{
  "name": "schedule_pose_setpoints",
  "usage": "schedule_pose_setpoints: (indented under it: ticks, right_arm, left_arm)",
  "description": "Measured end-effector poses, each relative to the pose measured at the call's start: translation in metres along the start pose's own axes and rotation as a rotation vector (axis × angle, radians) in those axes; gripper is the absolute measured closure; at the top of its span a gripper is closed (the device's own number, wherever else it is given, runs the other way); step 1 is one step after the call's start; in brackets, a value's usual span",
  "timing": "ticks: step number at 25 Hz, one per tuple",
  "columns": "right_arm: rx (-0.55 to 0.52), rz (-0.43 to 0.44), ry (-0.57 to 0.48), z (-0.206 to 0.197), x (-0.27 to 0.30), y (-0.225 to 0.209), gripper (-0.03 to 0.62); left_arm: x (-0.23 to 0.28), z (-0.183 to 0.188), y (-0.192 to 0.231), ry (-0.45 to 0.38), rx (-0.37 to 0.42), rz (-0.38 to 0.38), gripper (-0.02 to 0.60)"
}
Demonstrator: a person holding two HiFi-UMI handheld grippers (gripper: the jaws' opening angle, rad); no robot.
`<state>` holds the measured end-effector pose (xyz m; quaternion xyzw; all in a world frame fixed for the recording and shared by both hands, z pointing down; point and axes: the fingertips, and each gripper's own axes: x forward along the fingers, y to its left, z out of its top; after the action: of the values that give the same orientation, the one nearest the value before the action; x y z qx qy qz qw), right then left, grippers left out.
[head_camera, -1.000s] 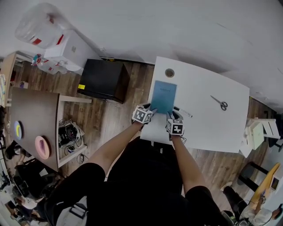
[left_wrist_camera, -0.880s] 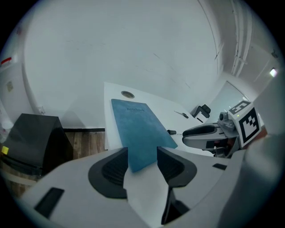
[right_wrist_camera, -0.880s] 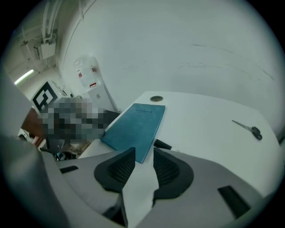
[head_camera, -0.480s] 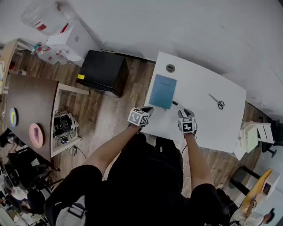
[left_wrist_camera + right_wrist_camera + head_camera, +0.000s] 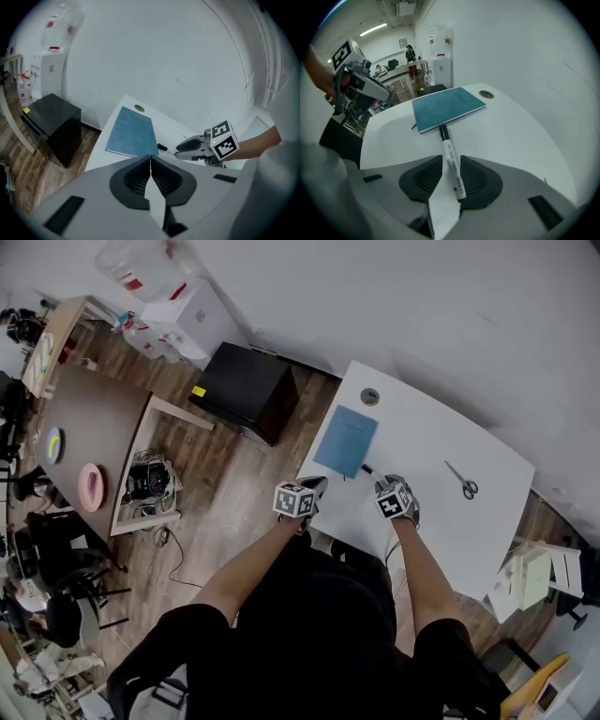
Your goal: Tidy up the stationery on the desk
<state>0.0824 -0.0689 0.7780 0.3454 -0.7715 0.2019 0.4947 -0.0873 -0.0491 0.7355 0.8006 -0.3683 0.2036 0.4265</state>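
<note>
A blue notebook [image 5: 345, 441] lies on the white desk [image 5: 441, 521]. A white marker with a black cap [image 5: 451, 161] lies at its near corner, cap against the notebook's edge. My right gripper [image 5: 385, 485] points steeply down over the marker, and its open jaws straddle the white barrel [image 5: 450, 160] without pressing on it. My left gripper [image 5: 316, 486] hovers at the desk's near left edge, short of the notebook [image 5: 132, 132]. Its jaws have just been closing and now meet [image 5: 150, 157] with nothing between them. Grey scissors [image 5: 462, 480] lie far right.
A round cable hole [image 5: 370, 397] sits in the desk behind the notebook. A black cabinet [image 5: 246, 388] stands on the wooden floor left of the desk, a brown table [image 5: 89, 451] farther left. The wall runs close behind the desk.
My right gripper has shifted right from the notebook's near corner to over the marker. My left gripper has drawn back from the notebook toward the desk's near left edge.
</note>
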Motion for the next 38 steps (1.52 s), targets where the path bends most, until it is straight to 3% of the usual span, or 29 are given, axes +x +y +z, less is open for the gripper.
schedule_pose_setpoints:
  ticks: [5, 7, 9, 17, 22, 27, 29, 32, 35, 38]
  right_arm:
    - [0.002, 0.104, 0.004, 0.001, 0.009, 0.008, 0.471]
    - [0.0, 0.118, 0.015, -0.003, 0.012, 0.009, 0.508]
    - [0.054, 0.133, -0.002, 0.0, 0.01, 0.01, 0.513]
    - [0.678, 0.169, -0.2, 0.033, 0.0, -0.014, 0.513]
    - [0.876, 0.144, -0.228, 0.048, 0.014, -0.03, 0.513]
    - [1.143, 0.138, -0.251, 0.056, 0.034, -0.034, 0.513]
    - [1.176, 0.154, -0.252, 0.06, 0.041, -0.03, 0.513]
    - [1.092, 0.162, -0.26, 0.074, 0.043, -0.023, 0.508]
    - [1.008, 0.09, -0.251, 0.079, 0.04, -0.026, 0.503]
    - [1.024, 0.028, -0.252, 0.073, 0.038, -0.036, 0.503]
  left_arm:
    - [0.002, -0.011, -0.02, -0.04, -0.05, 0.064, 0.565]
    - [0.004, -0.014, -0.024, -0.043, -0.067, 0.081, 0.565]
    - [0.006, -0.016, -0.029, -0.033, -0.062, 0.087, 0.565]
    - [0.021, 0.0, -0.034, 0.024, 0.029, 0.053, 0.565]
    - [0.032, 0.024, -0.029, 0.03, 0.051, 0.008, 0.565]
    - [0.037, 0.046, -0.017, 0.052, 0.097, -0.043, 0.565]
    - [0.038, 0.051, -0.012, 0.063, 0.111, -0.066, 0.565]
    - [0.04, 0.053, -0.002, 0.083, 0.121, -0.084, 0.565]
    - [0.043, 0.056, 0.013, 0.104, 0.121, -0.072, 0.565]
    - [0.049, 0.059, 0.018, 0.112, 0.111, -0.096, 0.565]
